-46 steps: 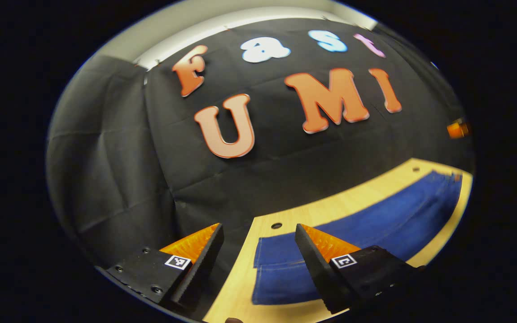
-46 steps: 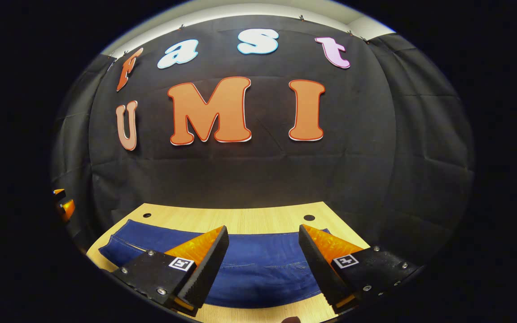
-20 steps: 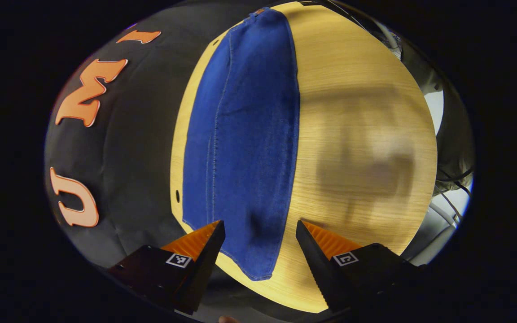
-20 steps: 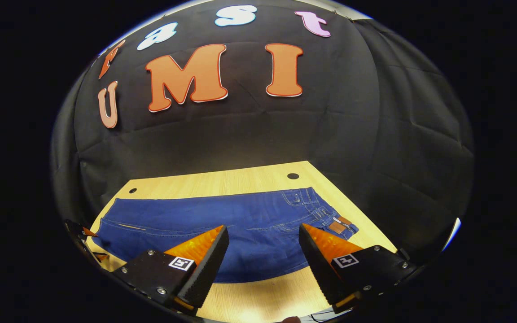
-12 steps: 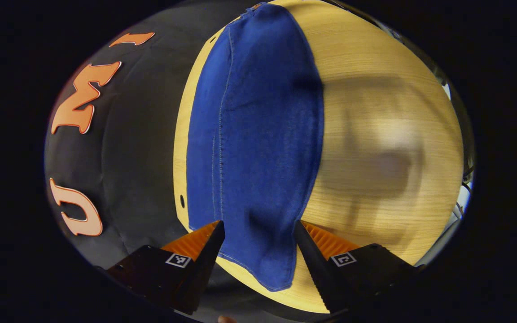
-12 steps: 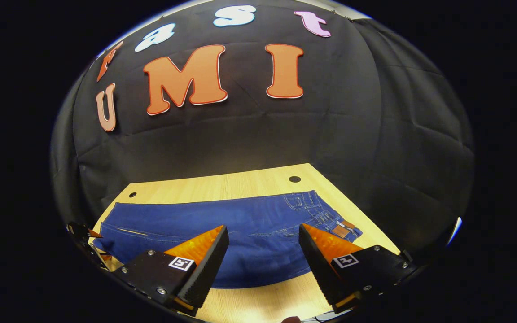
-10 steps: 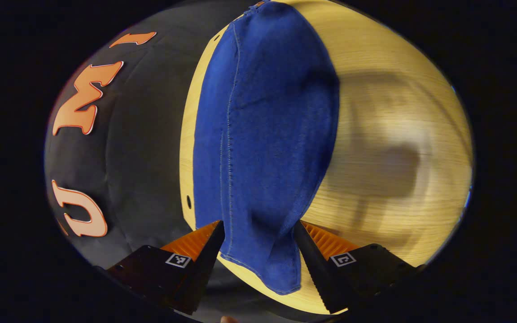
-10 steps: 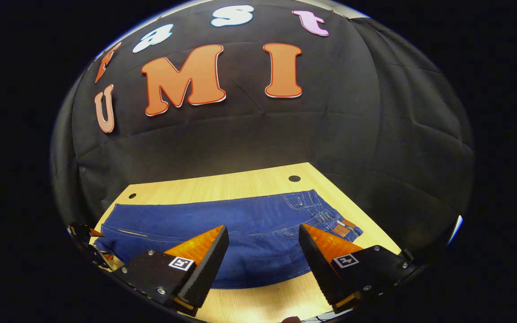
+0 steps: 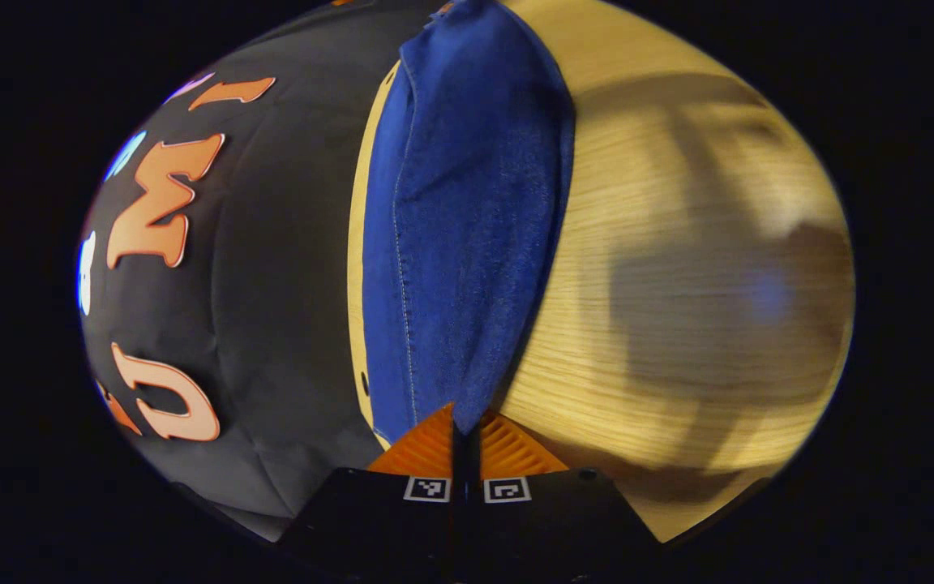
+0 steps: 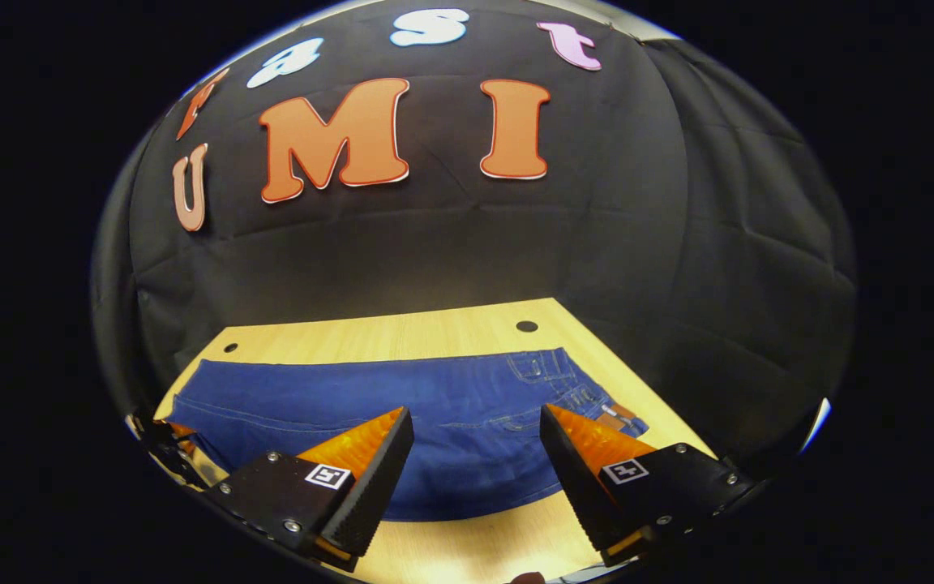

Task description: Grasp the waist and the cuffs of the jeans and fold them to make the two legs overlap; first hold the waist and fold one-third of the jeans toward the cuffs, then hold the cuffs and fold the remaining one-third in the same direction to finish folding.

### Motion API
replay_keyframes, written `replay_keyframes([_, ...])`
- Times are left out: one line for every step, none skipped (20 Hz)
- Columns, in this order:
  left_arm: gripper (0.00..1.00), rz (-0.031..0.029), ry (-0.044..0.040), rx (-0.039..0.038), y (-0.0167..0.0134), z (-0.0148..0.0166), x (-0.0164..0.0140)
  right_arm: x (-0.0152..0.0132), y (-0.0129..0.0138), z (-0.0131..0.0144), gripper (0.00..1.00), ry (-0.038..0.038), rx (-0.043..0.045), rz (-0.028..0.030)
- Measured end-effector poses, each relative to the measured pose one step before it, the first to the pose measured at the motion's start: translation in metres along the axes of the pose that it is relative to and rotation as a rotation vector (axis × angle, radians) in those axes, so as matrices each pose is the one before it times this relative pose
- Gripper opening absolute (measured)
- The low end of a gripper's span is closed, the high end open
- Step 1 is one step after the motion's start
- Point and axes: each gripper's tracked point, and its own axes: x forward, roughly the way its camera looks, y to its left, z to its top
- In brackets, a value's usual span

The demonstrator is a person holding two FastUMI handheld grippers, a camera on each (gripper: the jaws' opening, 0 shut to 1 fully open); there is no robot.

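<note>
At the left end of the worktop (image 10: pixel 434 328) the left gripper (image 9: pixel 465 426) has its fingers drawn together on the cuff end of the jeans (image 10: pixel 370 410), with the denim pinched between the pads. In the right gripper view that gripper (image 10: pixel 160 442) shows small at the worktop's left edge, right at the cuffs.

The jeans lie flat along the back half of the worktop, their long axis running from the left edge toward the right edge, parallel to the back edge and near the black cloth wall (image 10: pixel 434 251). The cuffs point left, the waist right. In the left gripper view the jeans (image 9: pixel 467 219) stretch away lengthwise from the fingers, with a seam of pale stitching running down the leg. The denim is a deep, even blue. At the right end the waist (image 10: pixel 589 397) shows pockets, pale stitching and a small brown patch near the worktop's right edge.

The right gripper (image 10: pixel 475 454) hangs above the front edge of the worktop, fingers spread wide and holding nothing, with the middle of the jeans seen between them.
</note>
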Motion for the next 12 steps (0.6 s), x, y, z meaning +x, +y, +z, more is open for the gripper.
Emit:
replay_keyframes([0.01,-0.03993,-0.00336,-0.05343,-0.00286,-0.00193,-0.0034,0.00348,-0.00698,0.00211,0.97,-0.01763,-0.05542,-0.01436])
replay_keyframes([0.01,-0.03295,0.00535,-0.0496,-0.00298,-0.00195,0.00137,0.00246,-0.00869,0.0014,0.97,-0.0256,-0.06813,-0.00891])
replay_keyframes([0.0,-0.0184,0.00336,-0.02302,0.00049,-0.00096,-0.00689,0.00427,-0.00787,0.00157,0.97,-0.02436,-0.08542,-0.00236])
replay_keyframes([0.01,-0.00268,0.00327,0.00654,-0.00083,0.00214,-0.00053,0.00464,-0.00768,0.00165,0.96,-0.02825,-0.10276,-0.00141])
replay_keyframes([0.0,0.00521,0.00314,0.02518,-0.00118,0.00066,-0.0026,0.00352,-0.00887,-0.00393,0.96,-0.01134,-0.116,-0.01949])
replay_keyframes([0.01,0.00607,-0.00138,0.03741,-0.00249,0.00217,-0.00309,0.00222,-0.00858,-0.0024,0.96,-0.01389,-0.1189,-0.00431])
replay_keyframes([0.01,-0.00013,0.00188,0.02941,-0.00222,-0.00032,-0.00112,-0.00023,-0.00166,-0.00561,0.98,-0.01565,-0.10115,0.01196])
replay_keyframes([0.0,-0.00262,-0.00147,0.0093,-0.00135,-0.00017,0.00144,-0.00082,0.00268,-0.00887,0.98,-0.004,-0.0947,0.01948])
replay_keyframes([0.01,-0.0041,-0.0016,-0.00682,0.00045,-0.00105,0.00064,0.00395,0.00121,-0.01135,0.97,0.00339,-0.10874,0.02047])
replay_keyframes([0.01,-0.00715,0.00187,-0.01026,0.00066,-0.00087,0.00198,0.00044,0.00109,-0.00978,0.97,0.00457,-0.10377,0.02007])
replay_keyframes([0.01,-0.00646,0.00452,-0.0044,0.00055,-0.00142,-0.00073,-0.00128,0.00315,-0.00539,0.97,-0.00923,-0.11982,0.02106])
replay_keyframes([0.01,0.00203,0.00326,0.00151,0.00232,0.00168,0.00006,0.00002,0.00962,-0.01015,0.97,-0.01089,-0.12392,0.03068])
